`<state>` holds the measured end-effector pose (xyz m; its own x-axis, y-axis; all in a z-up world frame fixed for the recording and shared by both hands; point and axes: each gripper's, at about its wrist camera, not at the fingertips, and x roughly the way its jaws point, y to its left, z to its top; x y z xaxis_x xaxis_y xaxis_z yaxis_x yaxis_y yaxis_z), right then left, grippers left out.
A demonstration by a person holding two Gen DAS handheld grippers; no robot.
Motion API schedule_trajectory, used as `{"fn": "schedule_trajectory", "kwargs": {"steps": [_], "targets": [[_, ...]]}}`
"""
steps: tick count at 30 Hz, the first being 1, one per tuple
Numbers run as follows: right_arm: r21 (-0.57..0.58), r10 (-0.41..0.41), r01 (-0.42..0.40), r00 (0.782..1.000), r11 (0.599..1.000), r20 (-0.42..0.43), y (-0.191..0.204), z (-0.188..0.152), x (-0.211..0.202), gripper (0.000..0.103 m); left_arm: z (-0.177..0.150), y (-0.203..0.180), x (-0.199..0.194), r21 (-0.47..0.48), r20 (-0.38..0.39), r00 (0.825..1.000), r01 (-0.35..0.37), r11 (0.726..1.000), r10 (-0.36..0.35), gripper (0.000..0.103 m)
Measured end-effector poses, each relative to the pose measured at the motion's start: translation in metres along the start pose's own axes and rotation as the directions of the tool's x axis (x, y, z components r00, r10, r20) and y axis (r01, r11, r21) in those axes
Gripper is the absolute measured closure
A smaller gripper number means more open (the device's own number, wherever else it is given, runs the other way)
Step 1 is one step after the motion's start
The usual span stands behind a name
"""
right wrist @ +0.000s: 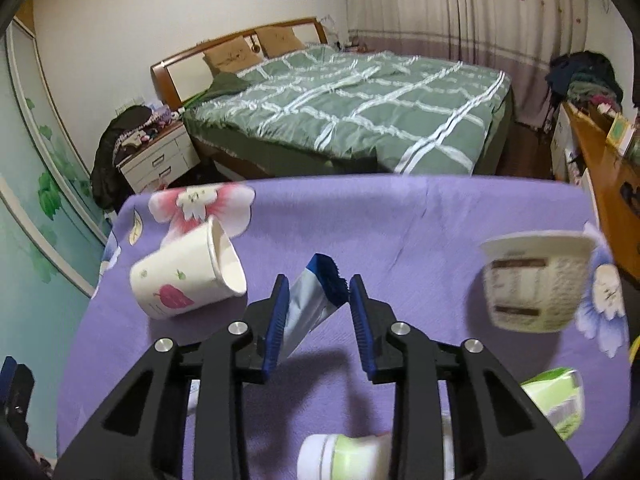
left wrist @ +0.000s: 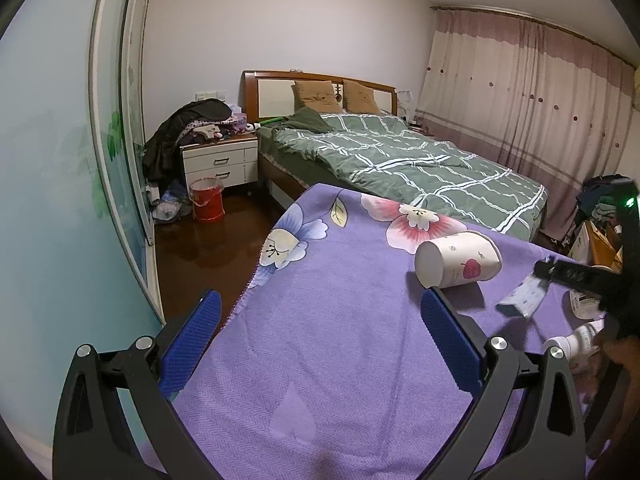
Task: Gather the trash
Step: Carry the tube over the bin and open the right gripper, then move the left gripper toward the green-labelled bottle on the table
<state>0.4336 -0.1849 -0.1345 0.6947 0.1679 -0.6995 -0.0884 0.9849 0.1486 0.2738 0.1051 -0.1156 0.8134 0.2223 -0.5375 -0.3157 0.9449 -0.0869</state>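
Fingers (right wrist: 277,320) of our right gripper (right wrist: 320,312) stand partly apart around a silver-blue wrapper (right wrist: 310,304), which rises tilted between the blue pads; the left pad looks to be against it, while a gap shows between the wrapper and the right pad, so we would not call it clamped. Our left gripper (left wrist: 320,344) hangs with its jaws spread wide and nothing between them, only the purple flowered cloth (left wrist: 320,360) beneath.

That cloth carries the rest of the trash. A white paper cup (right wrist: 188,272) with a red leaf print lies on its side just left of the wrapper, mouth turned toward it. Well to the right, a white tub (right wrist: 536,280) stands near the cloth's edge (blurred, so its label cannot be read). Near the lower edge of the right wrist view lie a small white-and-green bottle (right wrist: 340,456) and a green-and-white packet (right wrist: 560,400).

Beyond the cloth we see a bed (left wrist: 400,160) with a green checked quilt, a white nightstand (left wrist: 220,164) heaped with clothes, and a red bin (left wrist: 207,200) on the dark floor beside it
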Motion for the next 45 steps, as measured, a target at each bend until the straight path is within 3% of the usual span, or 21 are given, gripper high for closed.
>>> {"fn": "schedule_trajectory", "kwargs": {"steps": [9, 13, 16, 19, 25, 30, 35, 37, 39, 41, 45], "targets": [[-0.04, -0.04, 0.047, 0.988, 0.998, 0.152, -0.026, -0.01, -0.084, 0.073, -0.002, -0.003, 0.0, 0.009, 0.002, 1.0, 0.003, 1.0, -0.003, 0.005], [0.022, -0.105, 0.103, 0.975, 0.994, 0.195, -0.074, -0.027, -0.123, 0.073, -0.003, -0.006, -0.002, 0.019, 0.007, 1.0, 0.008, 1.0, -0.008, 0.005], [0.1, -0.211, 0.193, 0.952, 0.976, 0.22, -0.122, -0.043, -0.148, 0.072, -0.003, -0.009, -0.003, 0.031, 0.012, 1.0, 0.016, 0.999, -0.017, 0.005], [0.2, -0.325, 0.284, 0.921, 0.938, 0.214, -0.173, -0.062, -0.171, 0.071, -0.004, -0.013, -0.004, 0.049, 0.016, 0.999, 0.031, 0.998, -0.032, 0.005], [0.355, -0.511, 0.44, 0.849, 0.825, 0.136, -0.264, -0.107, -0.194, 0.071, -0.007, -0.022, -0.006, 0.081, 0.02, 0.998, 0.057, 0.995, -0.059, 0.005], [0.428, -0.589, 0.51, 0.805, 0.746, 0.068, -0.315, -0.133, -0.201, 0.071, -0.009, -0.029, -0.003, 0.107, 0.008, 0.997, 0.079, 0.991, -0.081, 0.005], [0.457, -0.633, 0.555, 0.774, 0.695, 0.022, -0.334, -0.142, -0.196, 0.065, -0.011, -0.033, -0.002, 0.119, -0.009, 0.995, 0.097, 0.988, -0.096, 0.005], [0.465, -0.642, 0.563, 0.767, 0.683, 0.013, -0.338, -0.145, -0.194, 0.062, -0.011, -0.033, -0.002, 0.118, -0.013, 0.994, 0.106, 0.987, -0.105, 0.005], [0.475, -0.638, 0.558, 0.77, 0.681, 0.011, -0.34, -0.147, -0.193, 0.055, -0.012, -0.033, -0.002, 0.121, -0.015, 0.994, 0.108, 0.987, -0.107, 0.005], [0.484, -0.633, 0.548, 0.774, 0.682, 0.017, -0.339, -0.148, -0.193, 0.053, -0.012, -0.035, -0.002, 0.127, -0.018, 0.994, 0.111, 0.986, -0.109, 0.005], [0.491, -0.603, 0.504, 0.796, 0.711, 0.056, -0.327, -0.152, -0.198, 0.052, -0.013, -0.039, -0.002, 0.135, -0.023, 0.992, 0.129, 0.982, -0.127, 0.005]]}}
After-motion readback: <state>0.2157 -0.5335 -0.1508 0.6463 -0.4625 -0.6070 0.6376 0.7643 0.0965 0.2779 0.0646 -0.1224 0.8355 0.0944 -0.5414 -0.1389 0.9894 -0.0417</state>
